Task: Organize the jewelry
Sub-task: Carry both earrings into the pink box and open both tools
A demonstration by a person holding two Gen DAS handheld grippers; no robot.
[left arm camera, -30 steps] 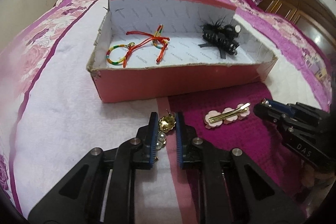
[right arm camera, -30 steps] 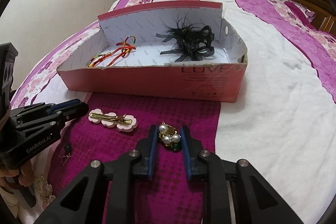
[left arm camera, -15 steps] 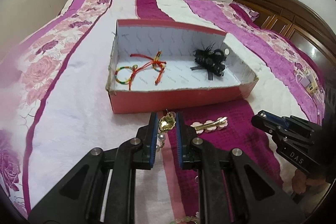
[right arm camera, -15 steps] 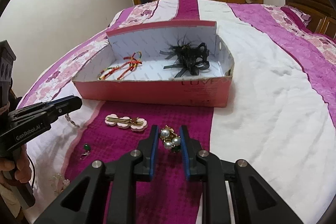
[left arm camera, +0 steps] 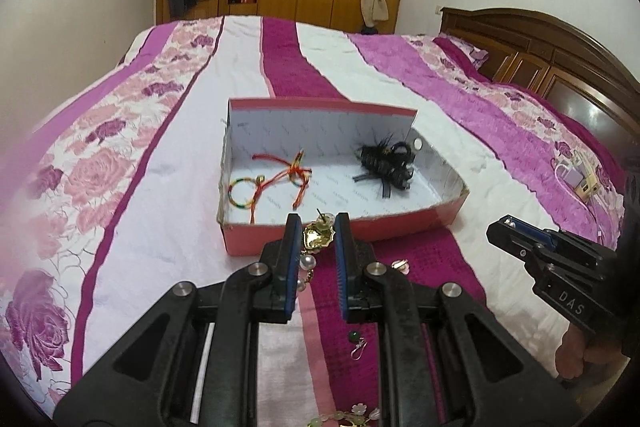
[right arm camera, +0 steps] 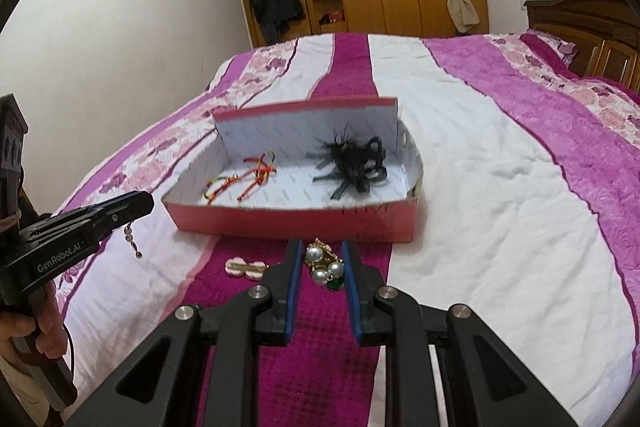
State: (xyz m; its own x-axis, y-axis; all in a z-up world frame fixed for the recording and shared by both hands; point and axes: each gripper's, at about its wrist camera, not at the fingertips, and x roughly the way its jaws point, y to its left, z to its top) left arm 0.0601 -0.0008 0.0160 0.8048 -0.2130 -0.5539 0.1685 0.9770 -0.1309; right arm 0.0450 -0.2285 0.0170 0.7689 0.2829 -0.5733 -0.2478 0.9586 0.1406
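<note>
Both hand-held grippers (left arm camera: 316,239) (right arm camera: 322,263) raised, earrings (left arm camera: 318,235) (right arm camera: 326,263) pinched between fingers.

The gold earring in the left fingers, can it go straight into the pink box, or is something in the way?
Only the pink box's low front wall lies between the gold earring and the inside, so it must go over. The open floor between red bracelet and black hair clip looks free.

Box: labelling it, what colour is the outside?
Box: red-pink outside, clearest in the right wrist view.
</note>
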